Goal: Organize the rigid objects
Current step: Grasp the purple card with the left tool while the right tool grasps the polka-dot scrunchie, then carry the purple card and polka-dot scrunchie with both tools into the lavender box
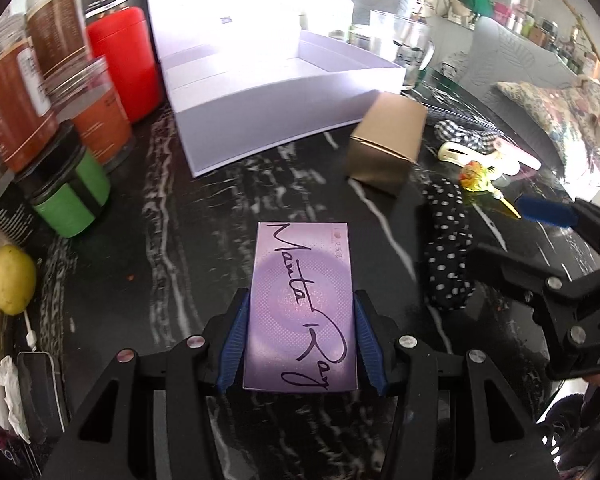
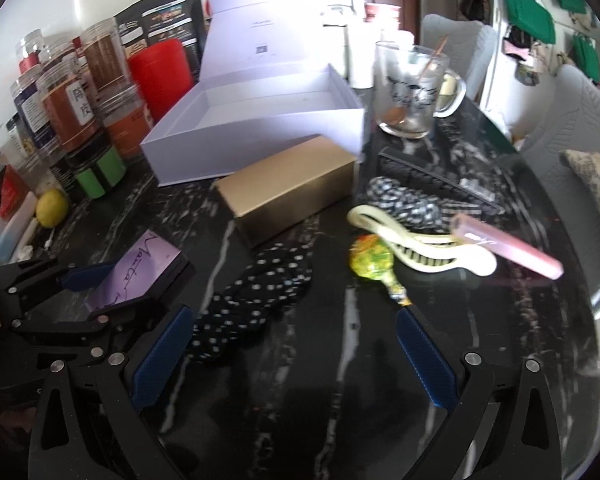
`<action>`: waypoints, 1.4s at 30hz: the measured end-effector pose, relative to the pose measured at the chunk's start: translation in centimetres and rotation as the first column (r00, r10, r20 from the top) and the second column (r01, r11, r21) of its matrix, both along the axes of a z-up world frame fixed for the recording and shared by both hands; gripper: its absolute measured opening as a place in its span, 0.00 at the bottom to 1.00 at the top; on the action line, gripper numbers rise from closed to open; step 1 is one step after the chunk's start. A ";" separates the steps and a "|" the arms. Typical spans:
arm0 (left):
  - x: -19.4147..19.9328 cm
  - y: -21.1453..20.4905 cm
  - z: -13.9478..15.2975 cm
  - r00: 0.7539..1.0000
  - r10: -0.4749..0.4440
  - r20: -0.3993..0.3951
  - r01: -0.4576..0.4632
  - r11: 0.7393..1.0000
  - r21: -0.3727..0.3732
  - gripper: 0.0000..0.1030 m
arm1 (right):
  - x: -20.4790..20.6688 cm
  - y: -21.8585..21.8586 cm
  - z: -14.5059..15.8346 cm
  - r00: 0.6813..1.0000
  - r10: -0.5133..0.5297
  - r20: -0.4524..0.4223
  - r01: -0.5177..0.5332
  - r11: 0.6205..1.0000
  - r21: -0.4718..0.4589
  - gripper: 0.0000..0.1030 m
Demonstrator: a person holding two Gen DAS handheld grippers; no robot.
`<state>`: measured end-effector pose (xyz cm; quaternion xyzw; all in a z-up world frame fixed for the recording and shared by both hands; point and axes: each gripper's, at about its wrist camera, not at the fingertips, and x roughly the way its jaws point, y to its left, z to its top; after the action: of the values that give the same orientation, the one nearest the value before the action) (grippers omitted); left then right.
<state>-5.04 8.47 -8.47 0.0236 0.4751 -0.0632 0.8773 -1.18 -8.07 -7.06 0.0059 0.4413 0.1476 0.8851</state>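
Observation:
My left gripper (image 1: 302,344) is shut on a flat purple box (image 1: 302,300) with black handwriting, held low over the black marble table (image 1: 172,248). It also shows in the right wrist view (image 2: 140,276). An open white box (image 1: 276,92) stands ahead, empty; it also shows in the right wrist view (image 2: 260,124). A gold box (image 2: 288,194) lies in front of it. My right gripper (image 2: 292,356) is open and empty above the table, near a polka-dot cloth (image 2: 252,300), a lollipop (image 2: 374,266), a cream hair clip (image 2: 420,250) and a pink tube (image 2: 504,246).
Several jars, a red canister (image 1: 124,64) and a green-banded jar (image 1: 72,196) stand at the left with a lemon (image 1: 12,280). A glass mug (image 2: 414,88) stands right of the white box. A checked cloth (image 2: 412,200) lies behind the clip.

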 end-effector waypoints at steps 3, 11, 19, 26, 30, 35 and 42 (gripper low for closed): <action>0.0 0.6 -0.1 1.000 0.010 0.002 -0.010 1.000 0.000 0.49 | 0.7 0.4 -0.6 0.998 0.008 -0.060 -0.004 0.997 0.072 0.88; -0.2 1.1 0.1 1.000 0.028 0.008 -0.028 1.000 0.000 0.49 | 1.0 2.0 -1.2 0.998 0.032 -0.052 -0.029 0.998 0.062 0.58; -0.4 1.1 0.1 0.999 0.037 0.016 -0.037 0.999 0.005 0.49 | 0.3 2.0 -1.1 0.998 0.055 -0.009 -0.055 0.998 0.039 0.27; -1.7 0.9 0.2 0.998 0.044 0.033 -0.046 0.998 0.038 0.49 | -1.5 2.1 -0.3 0.995 0.086 0.053 -0.087 0.996 0.019 0.17; -2.3 1.0 0.5 0.998 0.051 0.039 -0.053 0.998 0.034 0.49 | -2.2 2.0 0.1 0.994 0.089 0.069 -0.091 0.996 0.015 0.17; -3.5 0.7 1.6 0.997 0.047 0.060 -0.049 0.998 0.030 0.49 | -3.3 2.0 0.6 0.992 0.095 0.081 -0.098 0.995 0.024 0.17; -4.1 0.4 3.6 0.995 0.043 0.089 -0.045 0.999 0.023 0.49 | -4.3 2.2 1.5 0.989 0.118 0.085 -0.122 0.992 0.041 0.17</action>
<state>-9.16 8.84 -4.92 0.0267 0.4372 -0.0370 0.8982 -5.52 -5.82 -5.59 -0.0066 0.4005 0.2109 0.8917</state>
